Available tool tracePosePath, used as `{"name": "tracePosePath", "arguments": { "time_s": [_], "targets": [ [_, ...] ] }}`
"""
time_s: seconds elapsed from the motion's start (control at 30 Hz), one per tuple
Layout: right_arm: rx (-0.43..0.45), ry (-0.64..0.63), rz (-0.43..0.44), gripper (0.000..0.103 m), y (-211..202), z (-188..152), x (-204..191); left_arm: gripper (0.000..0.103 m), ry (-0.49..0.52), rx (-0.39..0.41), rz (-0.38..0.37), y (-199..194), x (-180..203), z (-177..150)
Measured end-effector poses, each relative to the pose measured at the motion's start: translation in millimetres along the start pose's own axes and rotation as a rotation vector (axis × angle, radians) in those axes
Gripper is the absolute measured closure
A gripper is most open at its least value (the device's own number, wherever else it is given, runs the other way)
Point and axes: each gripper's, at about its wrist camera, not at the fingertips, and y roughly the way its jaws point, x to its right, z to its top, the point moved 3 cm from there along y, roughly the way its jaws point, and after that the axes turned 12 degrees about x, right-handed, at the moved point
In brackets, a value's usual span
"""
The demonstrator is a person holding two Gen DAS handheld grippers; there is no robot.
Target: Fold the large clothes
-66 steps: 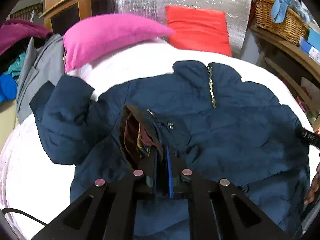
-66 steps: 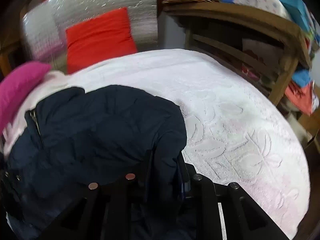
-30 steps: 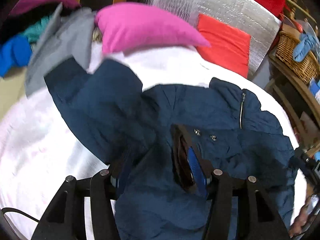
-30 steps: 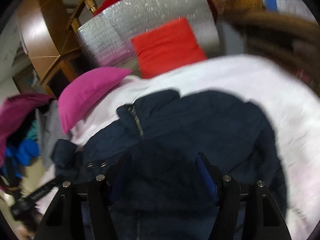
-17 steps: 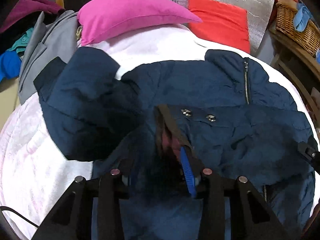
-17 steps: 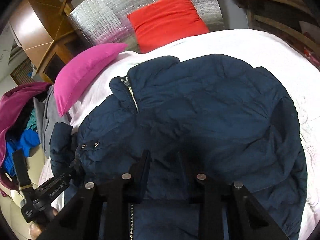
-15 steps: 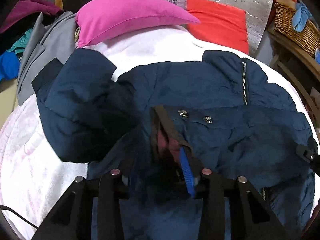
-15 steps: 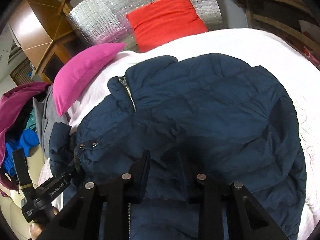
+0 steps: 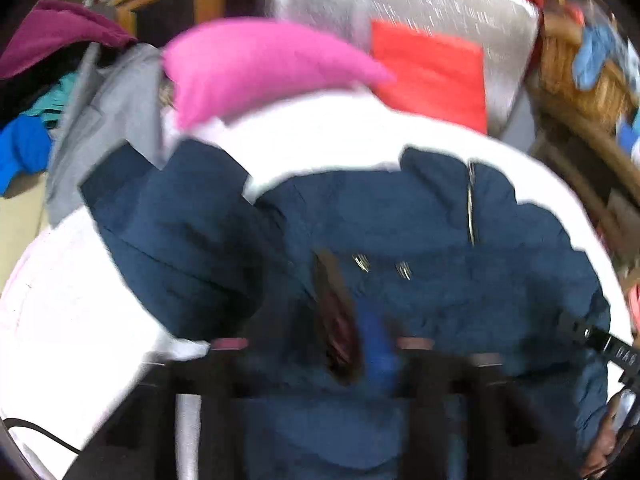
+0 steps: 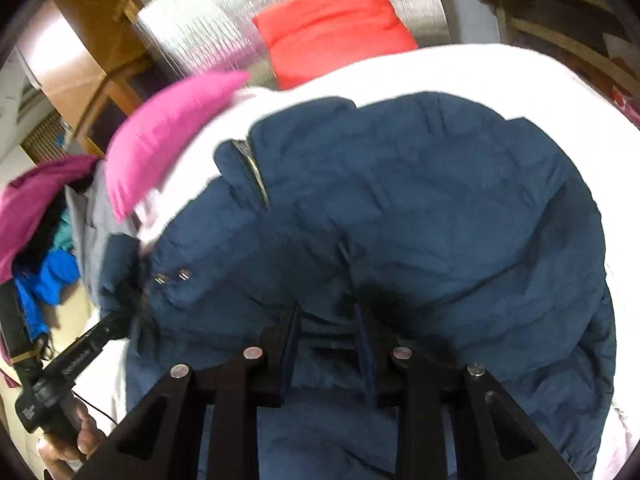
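Navy jacket (image 10: 420, 208) spread mid-bed (image 10: 500, 68), collar toward the head edge; left gripper (image 9: 316, 356) has just been opening, released, right gripper (image 10: 326, 320) pinching a front fold: thin bite may slip, puffy layers springing apart.

A pink pillow (image 9: 256, 64) lies at eleven o'clock on the white bedspread (image 9: 68, 312), a red cushion (image 9: 436, 76) at one o'clock against a silver quilted panel (image 10: 208, 28). Piled clothes (image 9: 44, 120) sit at nine o'clock; a wicker basket (image 9: 576, 76) at two.
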Motion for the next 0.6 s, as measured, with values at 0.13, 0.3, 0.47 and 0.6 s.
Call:
{"name": "tracePosePath", "arguments": {
  "time_s": [0.13, 0.3, 0.47, 0.6],
  "targets": [
    [0.040, 0.001, 0.011, 0.072, -6, -3, -6, 0.018, -0.101, 0.142, 0.121, -22, -66, 22],
    [0.038, -0.045, 0.002, 0.072, 3, -17, -19, 0.018, -0.399, 0.101, 0.151, 0, -165, 14],
    [0.018, -0.056, 0.034, 0.073, 8, -27, -30, 0.018, -0.599, 0.085, 0.086, 34, -207, 4],
    [0.017, -0.046, 0.047, 0.073, 11, -25, -34, 0.023, -0.676, 0.067, 0.040, 60, -212, -2]
  ]
}}
